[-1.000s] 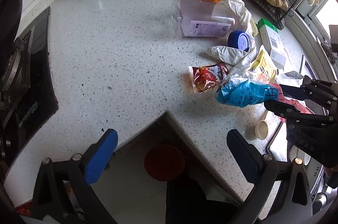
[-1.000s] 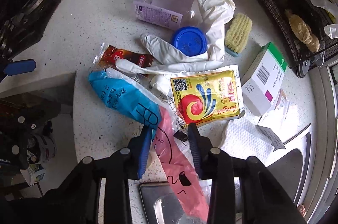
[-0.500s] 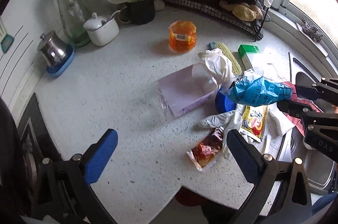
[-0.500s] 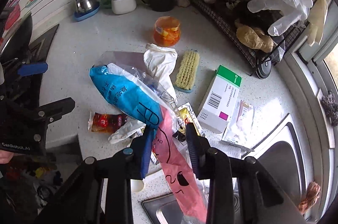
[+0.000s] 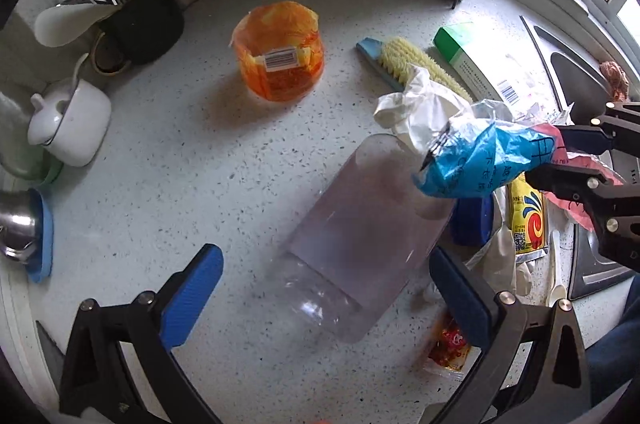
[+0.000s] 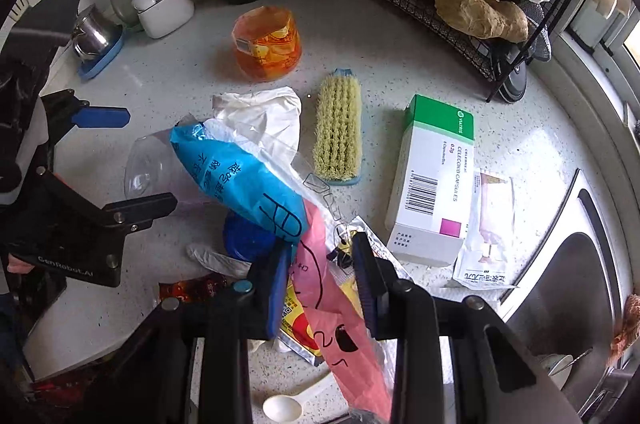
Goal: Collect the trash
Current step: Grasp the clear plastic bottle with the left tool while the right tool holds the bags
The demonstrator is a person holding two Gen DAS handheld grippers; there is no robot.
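The right tongs [image 6: 322, 276] are pinched narrow on a blue-and-pink plastic wrapper [image 6: 244, 180], which hangs in them above the clutter at the lower middle of the right wrist view. So one piece of trash is in hand and looks lifted clear of the table [image 5: 168, 144]. The left tongs [image 5: 324, 288] gape wide and empty, poised over a clear plastic jar [image 5: 360, 224] lying on its side at the centre of the left wrist view. Next, I'd guess, the left pair must drop around that jar and close, minding the crumpled white glove [image 5: 420, 104] touching its far end.
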